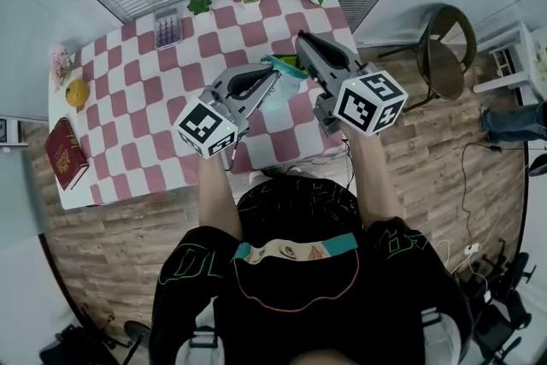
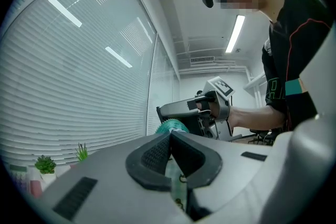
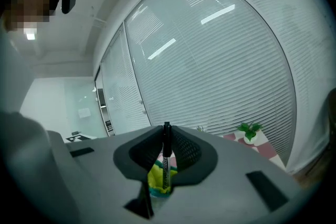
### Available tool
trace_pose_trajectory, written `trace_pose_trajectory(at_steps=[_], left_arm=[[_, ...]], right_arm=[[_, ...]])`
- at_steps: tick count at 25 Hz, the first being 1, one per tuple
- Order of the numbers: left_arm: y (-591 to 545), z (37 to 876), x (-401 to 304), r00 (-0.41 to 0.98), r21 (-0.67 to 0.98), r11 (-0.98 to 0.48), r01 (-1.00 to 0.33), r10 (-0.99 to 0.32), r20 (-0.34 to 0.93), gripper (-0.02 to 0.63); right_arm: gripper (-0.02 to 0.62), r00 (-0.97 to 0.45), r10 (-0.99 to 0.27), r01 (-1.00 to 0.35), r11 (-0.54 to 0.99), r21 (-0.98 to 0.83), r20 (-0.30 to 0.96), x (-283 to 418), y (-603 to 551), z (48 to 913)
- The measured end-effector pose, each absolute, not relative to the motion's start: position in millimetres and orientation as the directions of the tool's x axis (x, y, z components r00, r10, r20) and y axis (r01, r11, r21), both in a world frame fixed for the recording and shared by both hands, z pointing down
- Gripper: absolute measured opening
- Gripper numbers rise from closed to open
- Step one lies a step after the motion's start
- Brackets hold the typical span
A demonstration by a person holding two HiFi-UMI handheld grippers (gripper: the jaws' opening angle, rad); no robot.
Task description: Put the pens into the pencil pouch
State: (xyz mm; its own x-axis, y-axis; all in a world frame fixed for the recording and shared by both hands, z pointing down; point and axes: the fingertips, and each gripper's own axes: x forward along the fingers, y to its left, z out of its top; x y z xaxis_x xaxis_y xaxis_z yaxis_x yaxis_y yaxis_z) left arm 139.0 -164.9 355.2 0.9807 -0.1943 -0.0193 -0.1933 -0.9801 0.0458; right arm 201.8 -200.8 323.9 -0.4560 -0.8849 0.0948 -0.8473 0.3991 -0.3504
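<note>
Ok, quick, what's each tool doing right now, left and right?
Left tool: closed on the edge of the pencil pouch.
Right tool: closed on a black pen.

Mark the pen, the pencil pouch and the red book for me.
pen (image 3: 166,160): right gripper view, mid-barrel, between the jaws.
pencil pouch (image 1: 286,67): head view, its teal top edge.
red book (image 1: 66,151): head view, centre of its cover.
</note>
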Motion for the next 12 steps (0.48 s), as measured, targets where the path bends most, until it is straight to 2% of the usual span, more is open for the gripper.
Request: trace_pose_trajectory(at_steps=[4,12], left_arm=[[-167.1,354.1,140.2,0.980,0.048,-0.979,-0.197,-0.199,-0.027,-0.002],[-173.6,350.5,142.4,0.975,0.047,-0.975,-0.217,-0.219,-0.041,-0.002]], right_arm=[[0.052,-0.460,-0.882,-0.857,0.411,-0.310,0.101,203.8,-196.0,325.7],[0.051,-0.428,-0.902,-0.858,0.385,-0.341,0.056,221.4,-194.9,324.3]])
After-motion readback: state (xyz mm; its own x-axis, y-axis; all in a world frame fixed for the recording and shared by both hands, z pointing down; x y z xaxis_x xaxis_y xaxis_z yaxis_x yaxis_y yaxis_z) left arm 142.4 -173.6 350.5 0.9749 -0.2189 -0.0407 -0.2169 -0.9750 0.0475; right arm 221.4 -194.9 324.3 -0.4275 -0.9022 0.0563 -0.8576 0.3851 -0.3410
